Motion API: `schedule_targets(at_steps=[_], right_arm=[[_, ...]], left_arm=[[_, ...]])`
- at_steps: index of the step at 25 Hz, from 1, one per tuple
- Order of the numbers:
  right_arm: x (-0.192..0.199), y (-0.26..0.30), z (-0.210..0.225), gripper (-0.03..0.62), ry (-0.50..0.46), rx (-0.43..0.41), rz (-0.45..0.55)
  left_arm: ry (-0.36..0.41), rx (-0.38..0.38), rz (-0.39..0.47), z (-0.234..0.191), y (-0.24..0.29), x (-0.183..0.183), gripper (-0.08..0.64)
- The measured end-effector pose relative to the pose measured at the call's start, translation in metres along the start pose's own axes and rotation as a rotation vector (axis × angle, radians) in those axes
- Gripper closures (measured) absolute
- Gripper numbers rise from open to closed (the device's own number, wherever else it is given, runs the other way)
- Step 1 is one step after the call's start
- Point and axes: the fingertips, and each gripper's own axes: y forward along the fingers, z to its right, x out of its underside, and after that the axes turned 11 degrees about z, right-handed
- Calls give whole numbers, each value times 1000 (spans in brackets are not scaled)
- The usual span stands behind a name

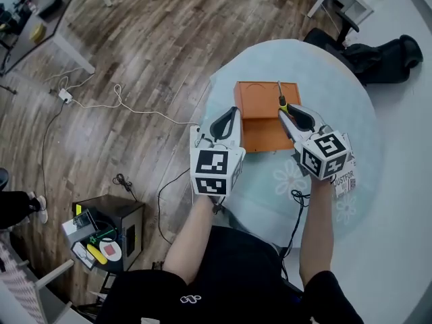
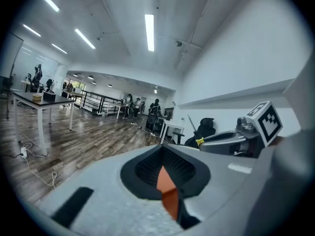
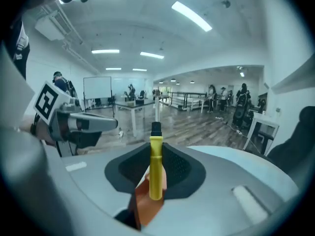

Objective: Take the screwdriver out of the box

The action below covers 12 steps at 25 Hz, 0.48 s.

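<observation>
An orange box [image 1: 262,132] lies open on the round pale-blue table [image 1: 351,100], its lid folded back toward the far side. My right gripper [image 1: 284,112] is shut on a screwdriver [image 1: 281,101] with a yellow and black handle, held above the box's right side with the thin shaft pointing away from me. In the right gripper view the yellow handle [image 3: 155,167] stands upright between the jaws, with the box [image 3: 147,203] below. My left gripper [image 1: 232,112] hovers over the box's left edge, shut and holding nothing. From the left gripper view, the right gripper [image 2: 231,139] and the screwdriver [image 2: 199,141] show at the right.
A black bag or jacket [image 1: 381,54] lies beyond the table's far right edge. Cables and a power strip [image 1: 65,96] trail across the wooden floor on the left. A small black cabinet [image 1: 111,228] with clutter stands near my left leg. A printed sticker [image 1: 343,181] sits on the table.
</observation>
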Motion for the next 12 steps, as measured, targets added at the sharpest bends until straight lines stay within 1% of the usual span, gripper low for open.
schedule_targets(at_steps=[3,6,8,10,12], right_arm=[[-40,-8,-1,505,43,49,146],[-70,-22,-2,505,95,96,258],[-85,-37,0,505,195,130,353],[-93,-53,1,505,290,165,439],[-91,-67,8,505,321,223,461]], left_arm=[[9,3,67,2,12,-29,555],[22,2,128,9,22,-61,555],[34,-5,152,14,24,-77,555],[47,-14,160,17,20,-85,555],[59,-3,161,22,16,-86,555]])
